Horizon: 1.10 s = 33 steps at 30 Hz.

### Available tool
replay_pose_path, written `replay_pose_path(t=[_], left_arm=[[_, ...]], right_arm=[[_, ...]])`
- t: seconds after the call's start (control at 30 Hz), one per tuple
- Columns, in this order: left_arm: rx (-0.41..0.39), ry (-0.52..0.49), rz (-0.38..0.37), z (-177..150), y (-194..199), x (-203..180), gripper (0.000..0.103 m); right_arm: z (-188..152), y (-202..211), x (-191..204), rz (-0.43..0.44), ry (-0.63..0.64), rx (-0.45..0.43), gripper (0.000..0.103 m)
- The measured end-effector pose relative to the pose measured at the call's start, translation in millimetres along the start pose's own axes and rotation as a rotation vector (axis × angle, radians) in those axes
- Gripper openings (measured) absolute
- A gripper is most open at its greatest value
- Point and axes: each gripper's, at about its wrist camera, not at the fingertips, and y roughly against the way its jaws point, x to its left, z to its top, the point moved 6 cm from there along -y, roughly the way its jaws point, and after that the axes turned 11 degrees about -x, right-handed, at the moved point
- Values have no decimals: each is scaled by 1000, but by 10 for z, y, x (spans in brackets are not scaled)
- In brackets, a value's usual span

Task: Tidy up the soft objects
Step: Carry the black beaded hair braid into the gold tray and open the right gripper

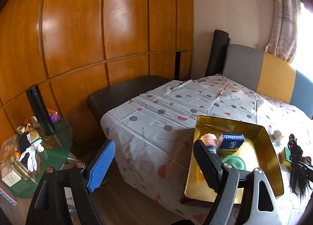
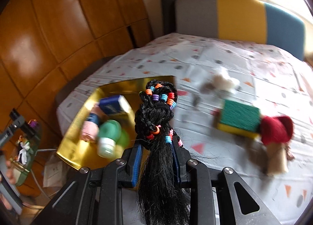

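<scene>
My right gripper (image 2: 156, 150) is shut on a black braided hairpiece with coloured beads (image 2: 158, 111) and holds it above the bed, beside the gold tin tray (image 2: 76, 145). The hairpiece also shows at the right edge of the left wrist view (image 1: 297, 158). The tray (image 1: 273, 156) holds a pink bandage roll (image 1: 210, 140), a blue box (image 1: 232, 141) and a green bottle (image 1: 233, 163). My left gripper (image 1: 154, 158) is open and empty, over the bed's corner by the tray's near left side.
On the patterned bedsheet (image 2: 244, 62) lie a green-and-yellow sponge (image 2: 239, 119), a red yarn ball (image 2: 276, 129), a white cotton tuft (image 2: 223, 82) and a beige item (image 2: 277, 158). A cluttered green glass side table (image 1: 49, 146) stands left of the bed. Wooden wardrobe behind.
</scene>
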Motion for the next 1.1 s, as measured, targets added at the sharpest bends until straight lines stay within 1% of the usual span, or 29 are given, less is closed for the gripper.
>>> replay_pose_path(t=[0.13,0.23,0.33,0.53,0.77,0.83,0.87,0.97,1.03,1.1], left_arm=[[4,7,13,-10,-20,76,83],[7,10,21,-24,-39,118,83],[15,14,31,-54,-58,170,83],[34,18,43,-110,-114,224,83],[41,20,41,-132,-151,233,83],[43,16,40,-139,-153,234,83],[46,15,39,-144,-155,234,83],[58,15,41,-175,-177,240,83],[66,20,39,-194,-200,240,83],[75,22,35,-220,-214,229,83]], right_arm=[[92,-239,244,55,-11,31,27],[149,-470,397,58,-12,56,27],[179,-646,450,56,-30,80,27],[228,-987,525,-1,-20,105,27],[206,-1400,541,-70,-34,167,28],[158,-1543,547,-78,-40,209,34],[130,-1605,549,-83,-43,228,35],[116,-1647,584,-79,-28,221,35],[105,-1622,621,-66,-2,214,35],[94,-1585,637,-71,28,204,35]])
